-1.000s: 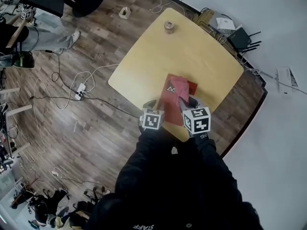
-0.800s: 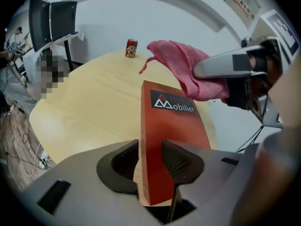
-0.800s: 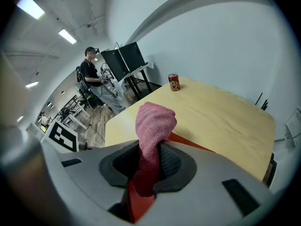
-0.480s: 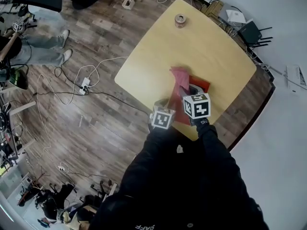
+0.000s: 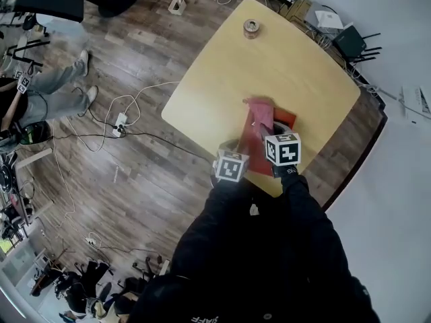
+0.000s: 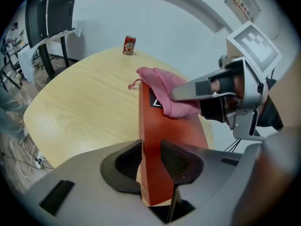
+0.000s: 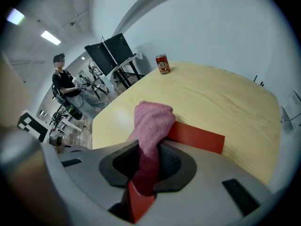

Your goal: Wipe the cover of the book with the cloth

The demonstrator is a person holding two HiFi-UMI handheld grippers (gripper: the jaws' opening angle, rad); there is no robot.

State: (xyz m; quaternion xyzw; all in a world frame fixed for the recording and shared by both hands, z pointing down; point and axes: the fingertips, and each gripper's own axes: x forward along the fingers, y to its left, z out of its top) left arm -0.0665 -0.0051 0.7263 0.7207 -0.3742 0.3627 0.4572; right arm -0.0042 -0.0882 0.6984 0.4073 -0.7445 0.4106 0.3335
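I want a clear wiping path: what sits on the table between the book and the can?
Nothing: the table is bare between the book and the can, as the head view shows; the left gripper view agrees.

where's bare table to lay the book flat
Bare: the table between the can and the book, and left of the book. Crowded: the near edge, where the left gripper, jaws just eased wider round the book, meets the right gripper's cloth.

Head overhead; gripper views near (both show book [image 6: 155, 140]).
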